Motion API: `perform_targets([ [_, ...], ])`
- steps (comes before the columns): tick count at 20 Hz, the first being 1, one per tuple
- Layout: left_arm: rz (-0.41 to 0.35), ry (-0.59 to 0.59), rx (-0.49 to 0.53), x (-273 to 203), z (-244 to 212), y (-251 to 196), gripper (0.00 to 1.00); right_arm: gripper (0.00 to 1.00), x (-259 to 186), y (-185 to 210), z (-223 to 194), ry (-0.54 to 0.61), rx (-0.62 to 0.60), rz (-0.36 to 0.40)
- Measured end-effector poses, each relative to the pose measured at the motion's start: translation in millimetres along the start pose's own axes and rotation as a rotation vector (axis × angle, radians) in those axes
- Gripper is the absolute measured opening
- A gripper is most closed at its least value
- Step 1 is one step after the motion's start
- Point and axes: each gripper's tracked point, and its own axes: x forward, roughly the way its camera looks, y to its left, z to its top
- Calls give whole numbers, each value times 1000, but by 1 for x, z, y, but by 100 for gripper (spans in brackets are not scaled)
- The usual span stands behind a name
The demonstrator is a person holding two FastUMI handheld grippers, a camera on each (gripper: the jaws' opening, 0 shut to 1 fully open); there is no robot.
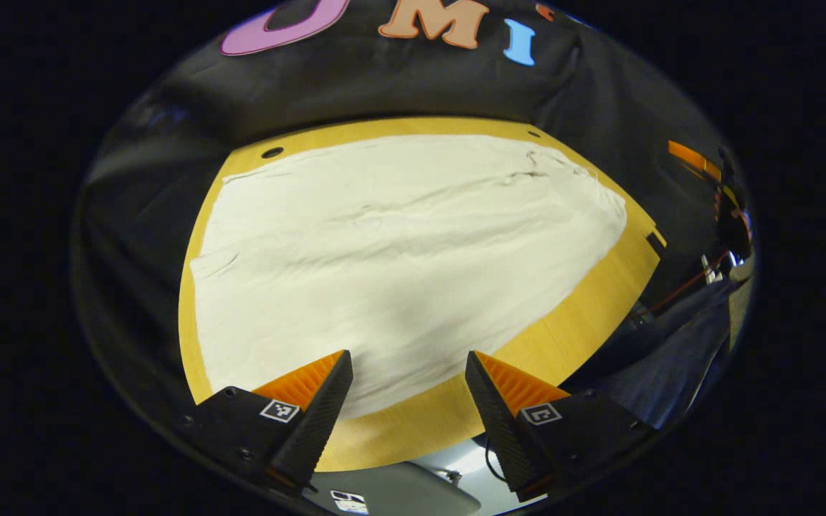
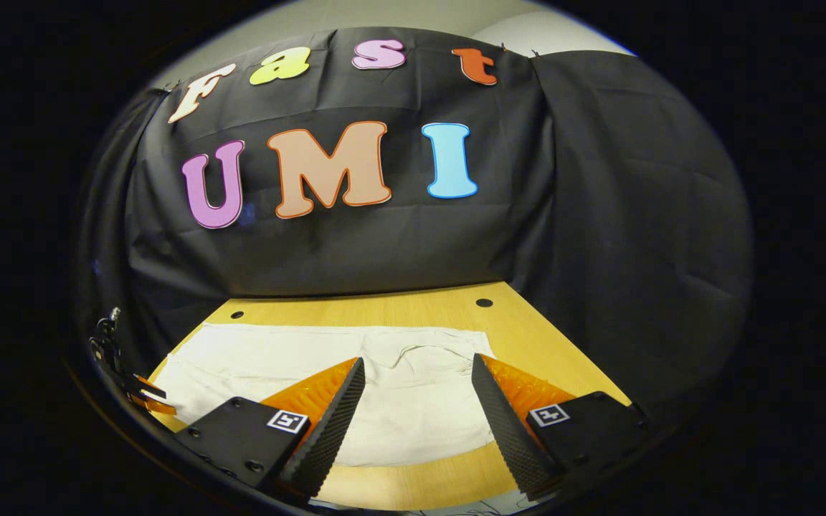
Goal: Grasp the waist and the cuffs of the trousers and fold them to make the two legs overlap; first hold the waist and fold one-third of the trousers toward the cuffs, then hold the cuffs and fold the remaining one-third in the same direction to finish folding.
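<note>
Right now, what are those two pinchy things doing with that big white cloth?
A person holds two grippers above white trousers spread flat on a wooden table. The left gripper and the right gripper both hover open, gripping nothing. No fold shows yet, so the folding looks about to begin.

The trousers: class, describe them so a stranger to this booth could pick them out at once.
Find the yellow wooden table against the black cloth wall. Spread flat across most of its top lie the cream-white fabric trousers, lightly creased. They are the sole pale, soft thing on the wood, ahead of both open grippers.
</note>
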Motion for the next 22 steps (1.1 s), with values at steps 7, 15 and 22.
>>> perform_targets([
  [7, -28, 253, 361, -4, -51, 18, 90, 96, -9, -6, -17, 36, -17, -26],
  [15, -73, 387, 459, -8, -64, 30, 83, 96, -15, -6, -26, 59, -40, -35],
  [22, -111, 440, 501, -8, -63, 34, 77, 96, -13, -7, -29, 72, -76, -44],
])
